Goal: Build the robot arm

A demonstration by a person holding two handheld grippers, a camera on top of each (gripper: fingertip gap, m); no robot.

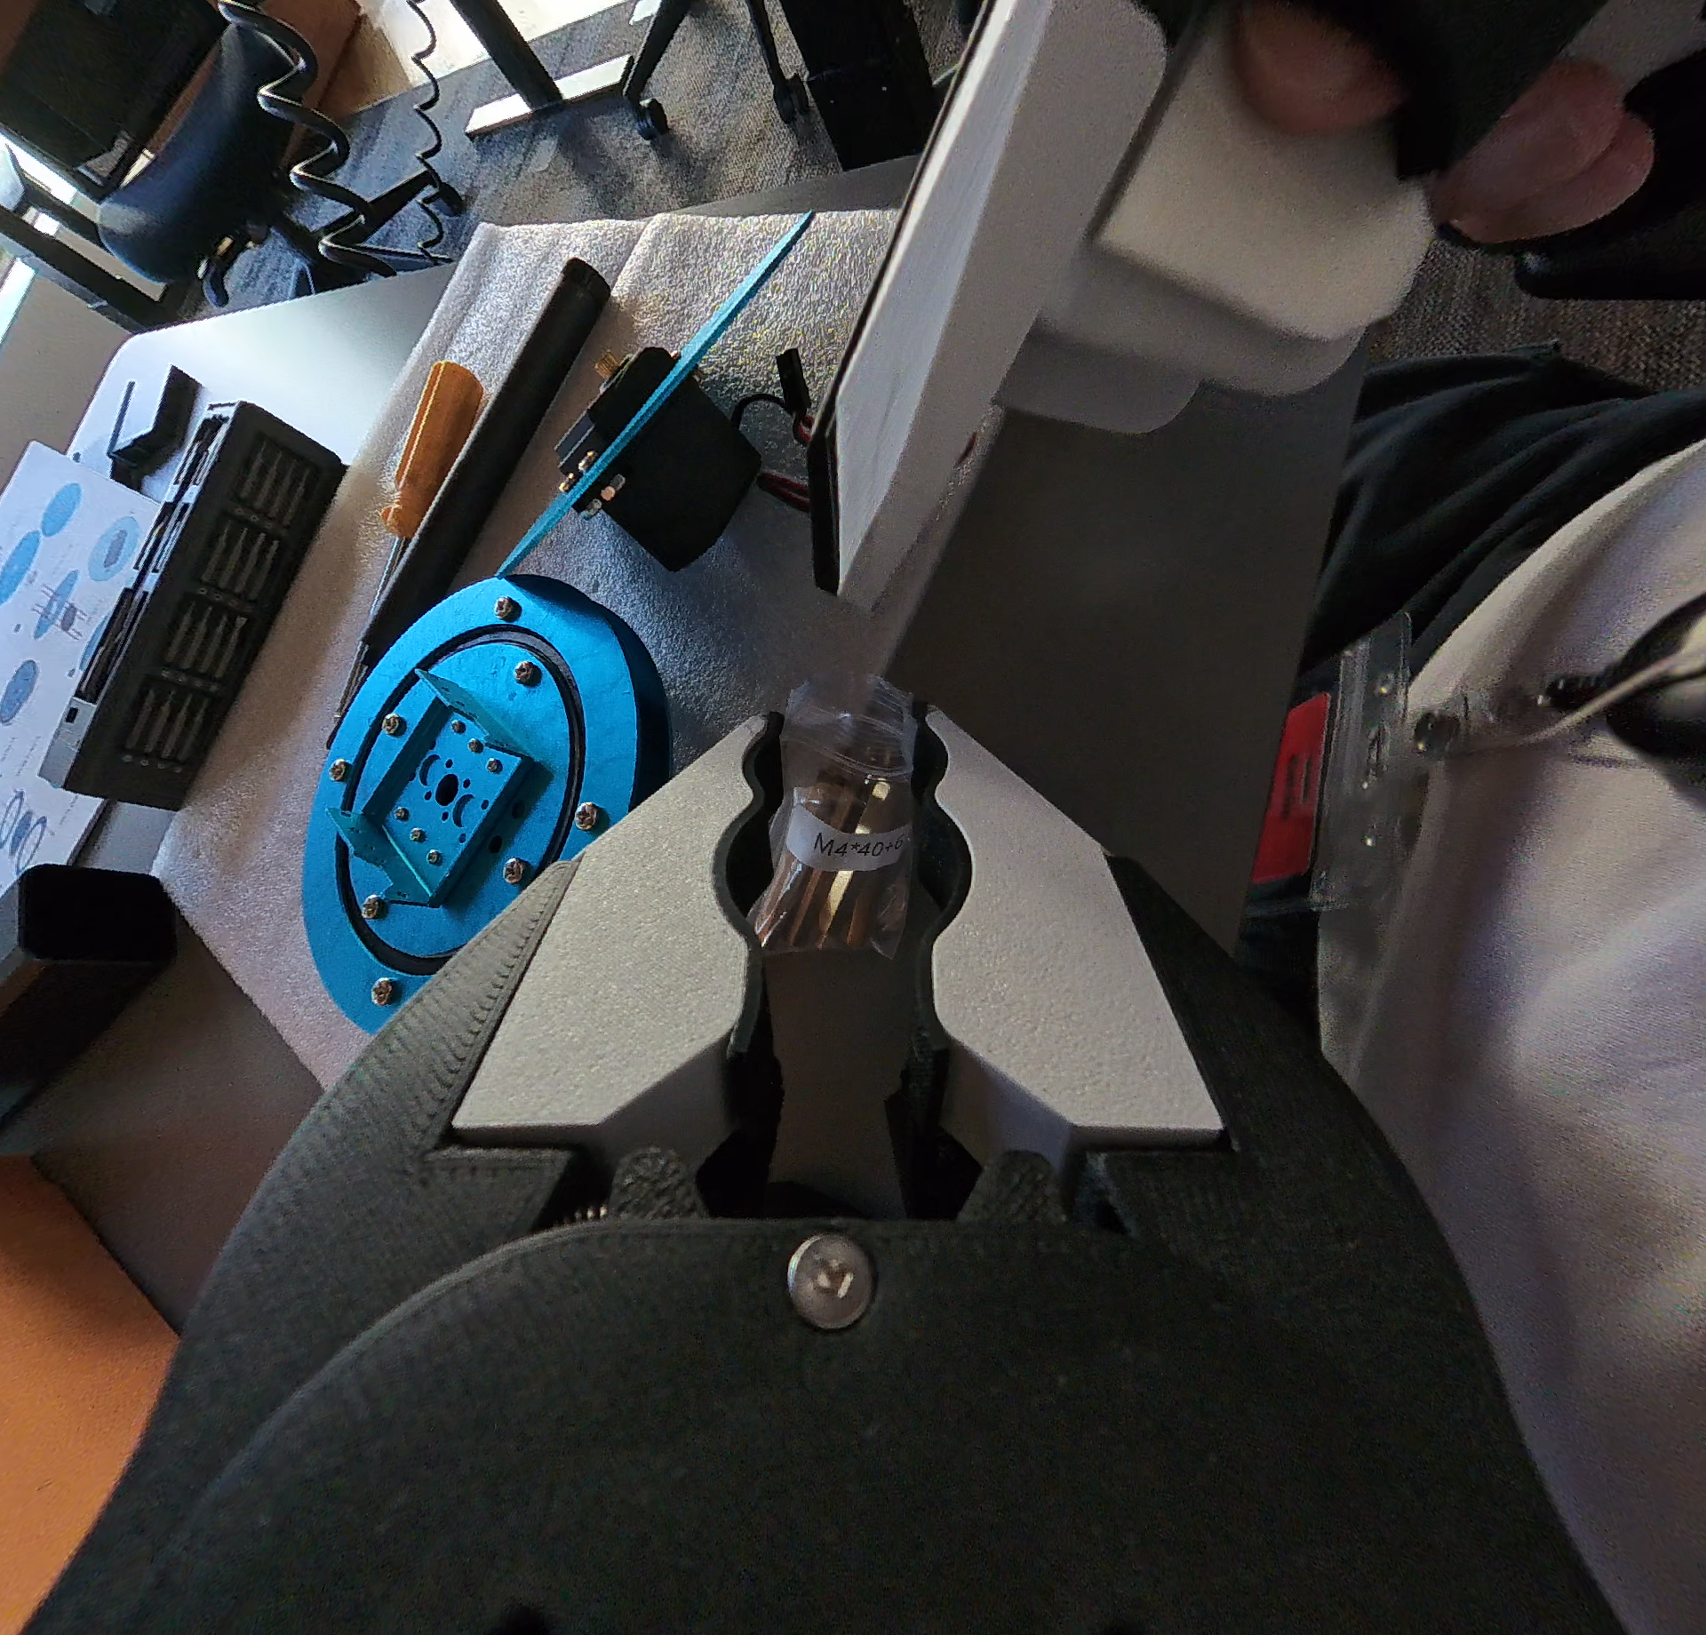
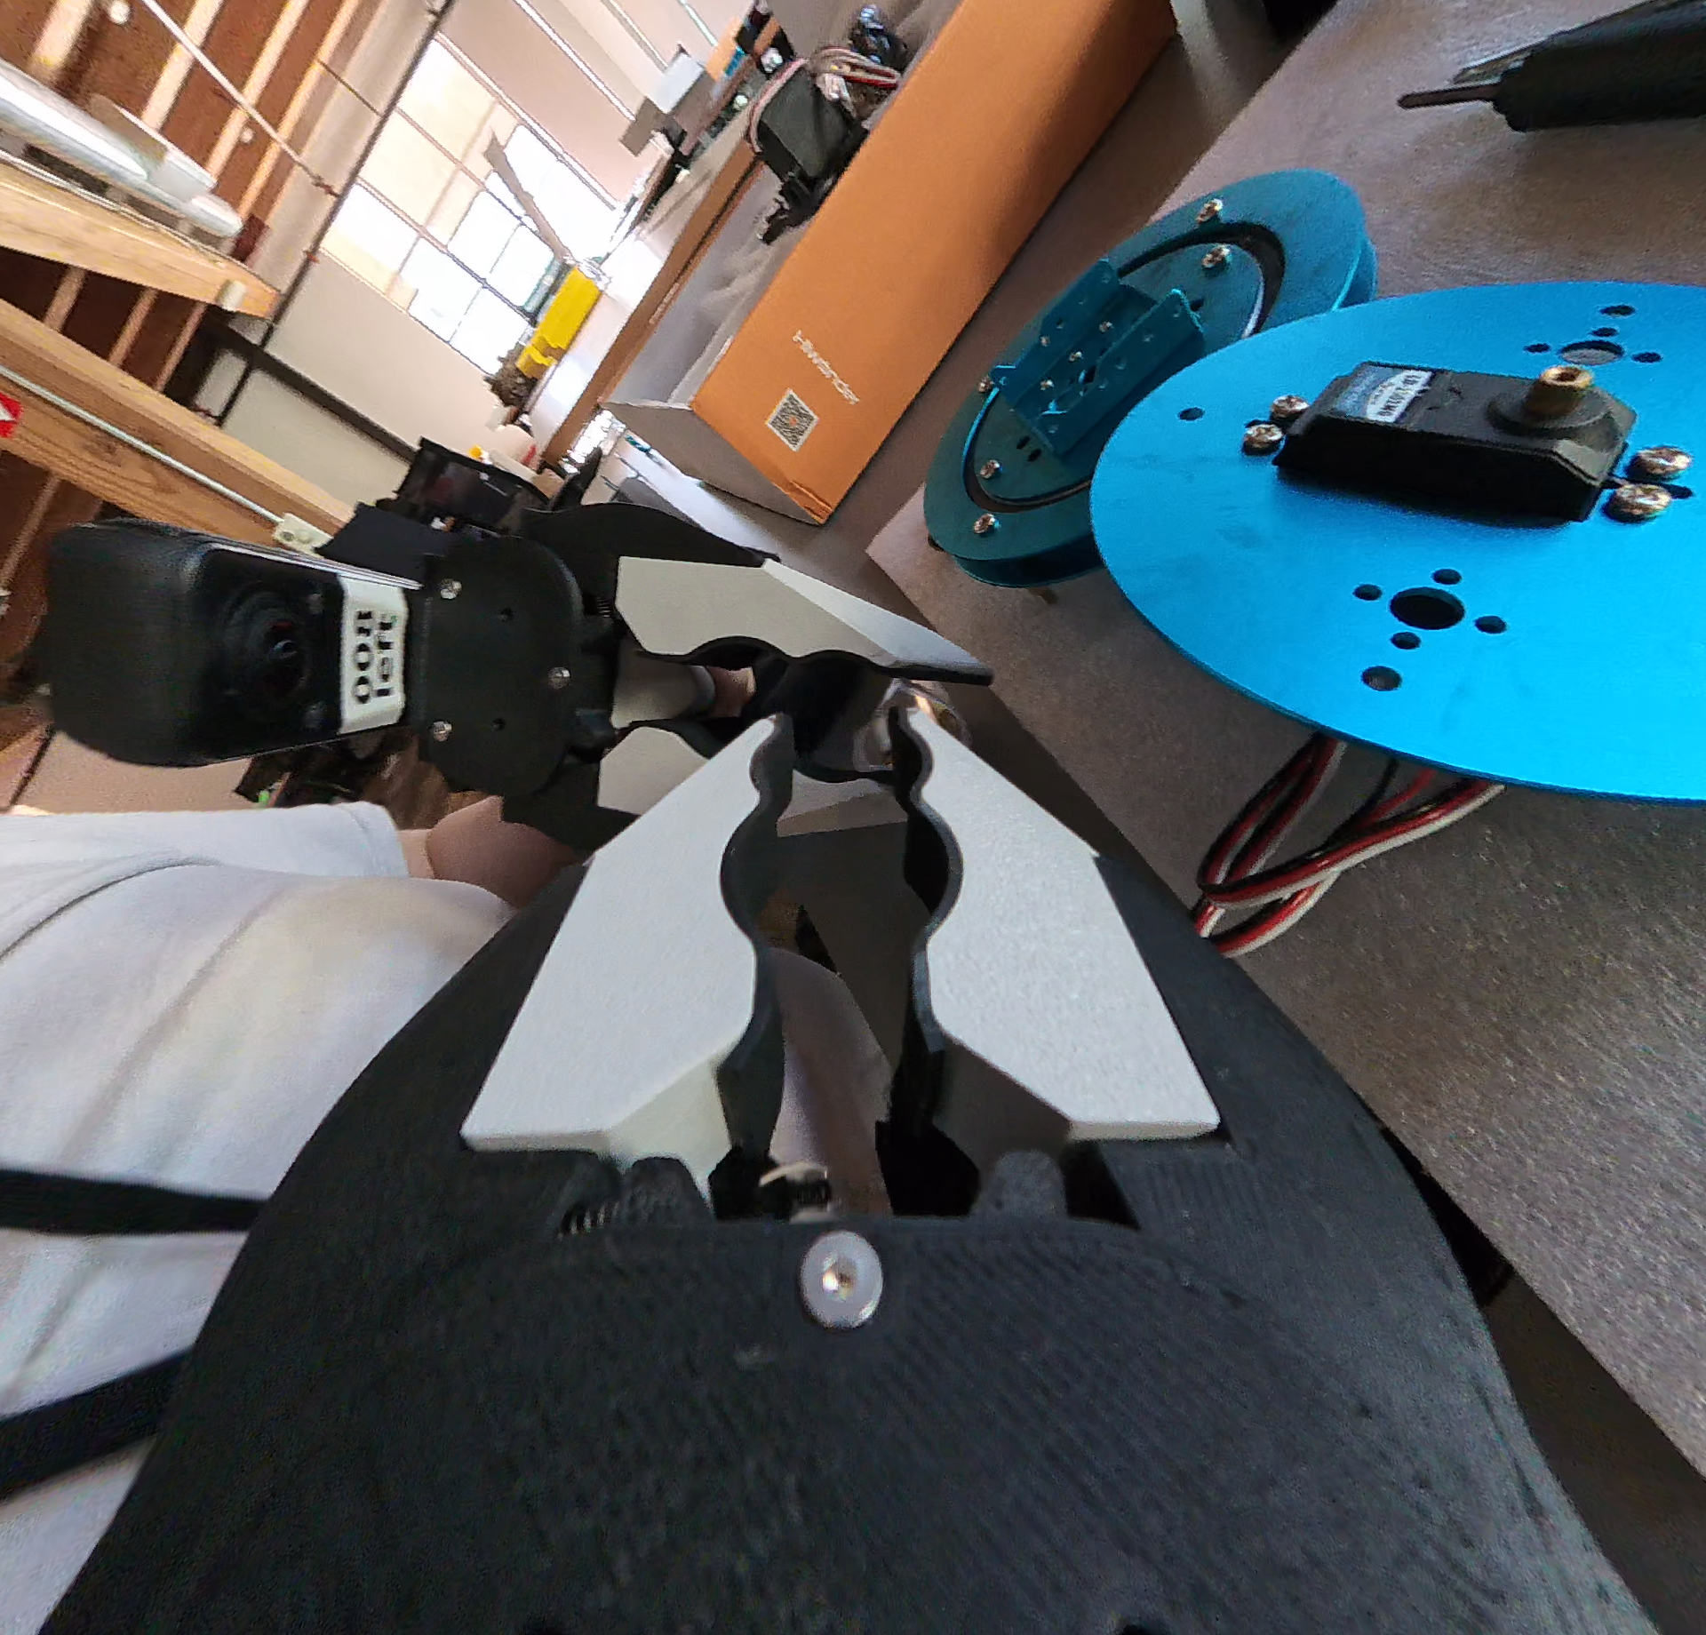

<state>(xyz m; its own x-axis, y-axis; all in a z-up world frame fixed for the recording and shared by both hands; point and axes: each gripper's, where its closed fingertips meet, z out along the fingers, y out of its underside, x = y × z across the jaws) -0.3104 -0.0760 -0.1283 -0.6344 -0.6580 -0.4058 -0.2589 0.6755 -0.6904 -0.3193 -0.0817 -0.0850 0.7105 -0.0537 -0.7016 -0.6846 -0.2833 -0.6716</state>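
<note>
left gripper (image 1: pixel 845 764) pinched a small clear bag of brass standoffs (image 1: pixel 835 852), with the right gripper (image 1: pixel 1089 446) closing on the bag's top edge.

the bag sat upright between the left fingers, held above the foam mat (image 1: pixel 738 631) just beside the blue turntable base (image 1: pixel 480 797). in the right wrist view the right gripper (image 2: pixel 835 741) had its tips nearly together; whether they gripped the plastic could not be told. judged: a firm left pinch below the seal and a gentle pull would suit. a blue disc with a servo (image 2: pixel 1440 446) lay near.
</note>
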